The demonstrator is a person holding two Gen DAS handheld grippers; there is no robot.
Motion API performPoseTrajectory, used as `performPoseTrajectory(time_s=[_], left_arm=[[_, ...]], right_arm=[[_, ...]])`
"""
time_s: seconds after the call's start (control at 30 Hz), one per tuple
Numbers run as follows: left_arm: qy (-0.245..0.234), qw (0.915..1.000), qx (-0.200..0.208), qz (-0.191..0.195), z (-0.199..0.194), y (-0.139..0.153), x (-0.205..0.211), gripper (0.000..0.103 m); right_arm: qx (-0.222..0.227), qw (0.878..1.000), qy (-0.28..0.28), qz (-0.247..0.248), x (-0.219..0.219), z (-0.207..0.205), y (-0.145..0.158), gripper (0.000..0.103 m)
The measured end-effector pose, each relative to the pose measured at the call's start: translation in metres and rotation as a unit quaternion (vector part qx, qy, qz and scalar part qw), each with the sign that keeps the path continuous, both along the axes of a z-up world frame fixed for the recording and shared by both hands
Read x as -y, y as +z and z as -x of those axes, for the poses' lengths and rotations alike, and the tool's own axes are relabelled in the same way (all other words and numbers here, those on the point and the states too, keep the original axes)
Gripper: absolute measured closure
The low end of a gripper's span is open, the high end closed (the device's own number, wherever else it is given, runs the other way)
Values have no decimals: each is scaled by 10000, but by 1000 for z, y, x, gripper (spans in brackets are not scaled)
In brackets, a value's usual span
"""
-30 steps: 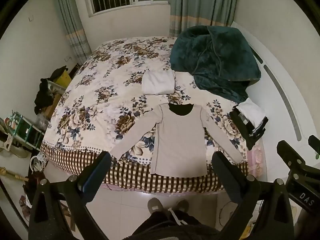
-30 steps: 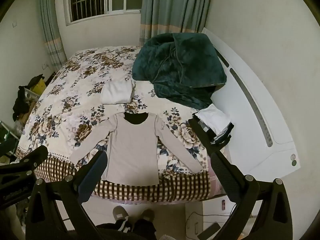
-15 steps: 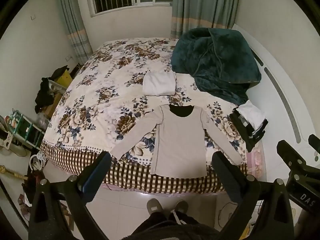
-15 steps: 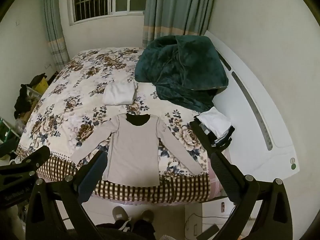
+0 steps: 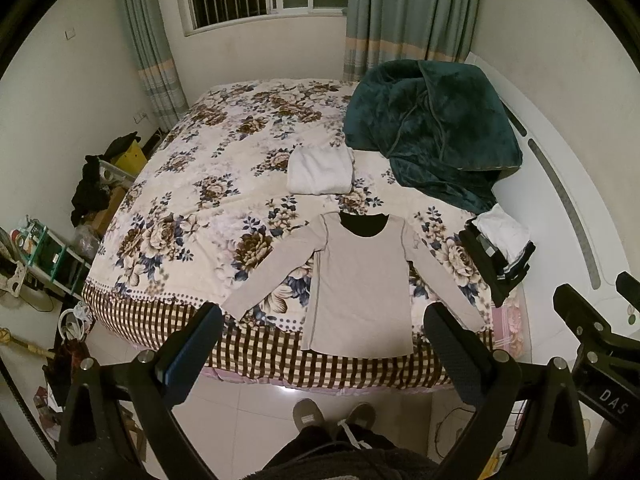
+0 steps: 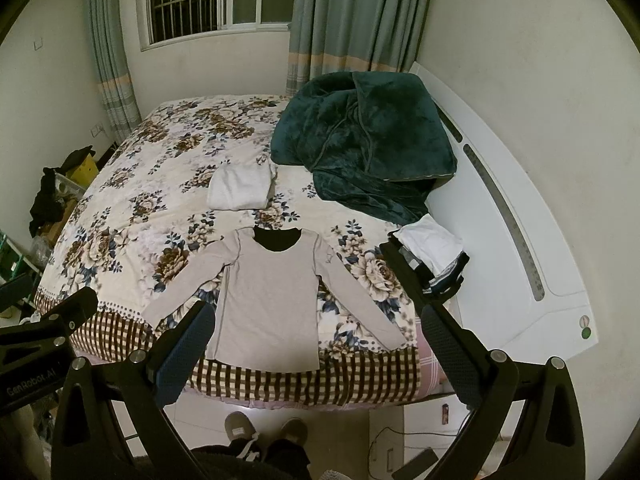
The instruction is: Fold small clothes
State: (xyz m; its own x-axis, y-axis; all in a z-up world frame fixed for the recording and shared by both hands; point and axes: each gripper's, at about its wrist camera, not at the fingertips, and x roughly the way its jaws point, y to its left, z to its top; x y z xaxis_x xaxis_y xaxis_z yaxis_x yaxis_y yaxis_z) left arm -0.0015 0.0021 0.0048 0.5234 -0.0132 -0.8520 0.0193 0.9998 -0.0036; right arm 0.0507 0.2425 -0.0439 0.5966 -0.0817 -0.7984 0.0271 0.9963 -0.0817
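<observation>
A beige long-sleeved top point(image 5: 360, 280) lies flat, front up, near the foot edge of the bed point(image 5: 192, 200), its sleeves spread outward and down and its hem over the brown checked border of the floral bedspread. Just beyond its dark neckline sits a folded white garment point(image 5: 320, 170). A dark green plush blanket point(image 5: 432, 128) is heaped toward the headboard side, and a small stack of folded clothes point(image 5: 500, 248) rests at the bed's right edge, near the top's right sleeve. The left gripper point(image 5: 320, 344) hangs in the air above the floor before the bed, its fingers wide apart and holding nothing. The right gripper point(image 6: 316, 344) is likewise spread wide and empty, clear of the top. The person's shoes point(image 6: 266, 434) stand on the tiled floor below.
</observation>
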Motion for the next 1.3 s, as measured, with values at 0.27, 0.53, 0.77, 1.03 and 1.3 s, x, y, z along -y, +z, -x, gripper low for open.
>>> performPoseTrajectory(time_s=[0.27,0.53,0.77,1.03,1.3], left_arm=[[4,10000,19,15,0,2,-2,0],[4,10000,44,11,1,2,-2,0],[50,10000,79,25,-2,19,1,0],[55,9999,122,27,-7,28,7,0],[64,9998,160,33,-6,29,7,0]], right_arm=[[11,10000,2,2,1,0,1,0],[37,10000,28,-7,-2,4,9,0],[43,10000,42,-24,-5,8,17,0],[67,10000,38,-52,-7,13,23,0],[71,10000,39,-20,-7,11,26,0]])
